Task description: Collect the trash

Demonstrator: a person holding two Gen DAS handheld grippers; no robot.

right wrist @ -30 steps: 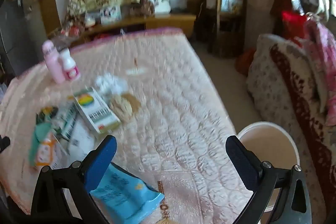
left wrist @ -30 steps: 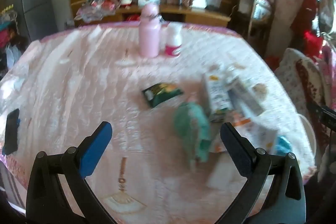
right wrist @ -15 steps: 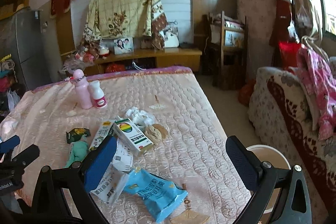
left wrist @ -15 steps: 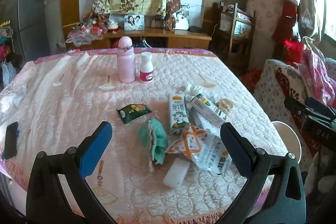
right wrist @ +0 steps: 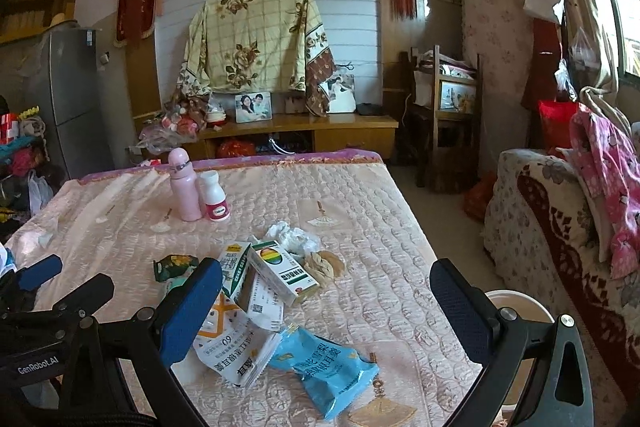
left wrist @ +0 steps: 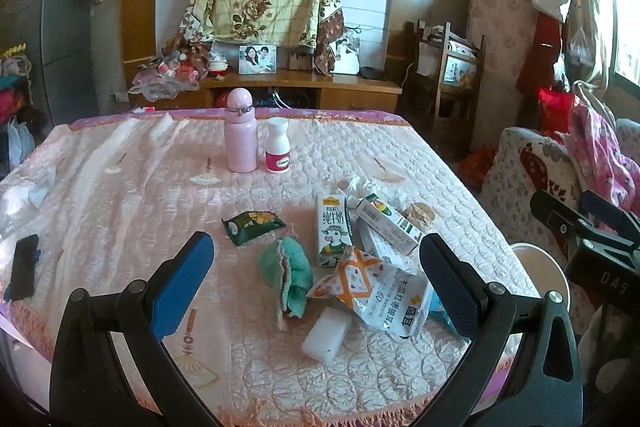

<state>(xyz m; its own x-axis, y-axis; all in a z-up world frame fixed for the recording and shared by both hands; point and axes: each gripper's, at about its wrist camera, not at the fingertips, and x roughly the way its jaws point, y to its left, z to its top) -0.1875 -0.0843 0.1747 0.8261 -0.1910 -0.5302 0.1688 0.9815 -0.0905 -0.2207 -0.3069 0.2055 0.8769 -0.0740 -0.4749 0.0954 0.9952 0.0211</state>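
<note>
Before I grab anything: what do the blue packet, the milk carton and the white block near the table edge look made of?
Blue packet: glossy plastic film, by its crinkles and sheen. Milk carton: printed coated paperboard, with crisp folded edges. White block: matte, probably foam or sponge, though soap cannot be ruled out.

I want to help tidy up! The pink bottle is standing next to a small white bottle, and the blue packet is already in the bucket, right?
Not quite. The right wrist view shows the blue packet lying on the table, not in the bucket. The pink bottle does stand beside the small white bottle.
</note>
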